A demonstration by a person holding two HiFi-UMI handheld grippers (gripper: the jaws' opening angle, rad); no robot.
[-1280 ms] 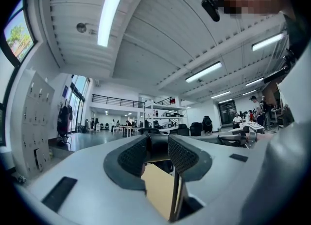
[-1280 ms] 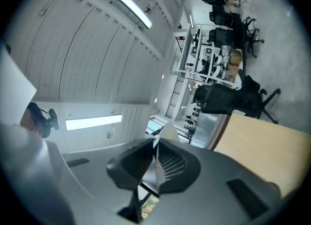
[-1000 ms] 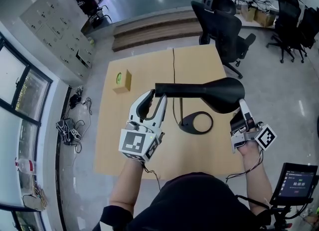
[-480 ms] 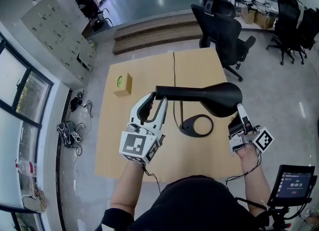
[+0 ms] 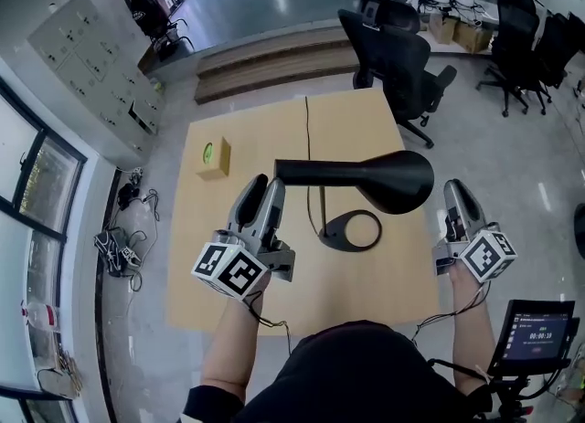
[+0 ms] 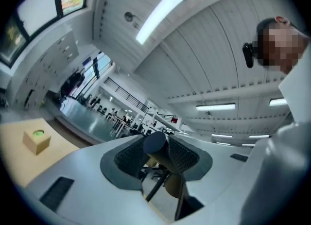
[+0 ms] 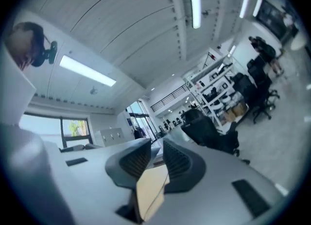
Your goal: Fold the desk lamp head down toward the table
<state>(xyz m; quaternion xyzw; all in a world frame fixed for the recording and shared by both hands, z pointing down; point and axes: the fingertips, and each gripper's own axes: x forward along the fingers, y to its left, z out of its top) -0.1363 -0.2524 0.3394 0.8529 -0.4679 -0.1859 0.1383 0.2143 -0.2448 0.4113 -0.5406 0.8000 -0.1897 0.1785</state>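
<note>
A black desk lamp stands on the wooden table. Its ring base carries a thin stem, and the arm lies level with the wide head at its right end. My left gripper is raised at the arm's left end. In the left gripper view the arm's round end sits between the pads of the left gripper, which is shut on it. My right gripper is to the right of the head and apart from it. In its own view the right gripper has its jaws a narrow gap apart with nothing between them.
A small cardboard box with a green mark sits at the table's far left. The lamp's cable runs off the far edge. Black office chairs stand beyond the table. A small screen is at my lower right.
The right gripper has left the underside of the lamp head, moved right and rolled. The left gripper has rolled at the arm's end. The lamp arm stays level.
</note>
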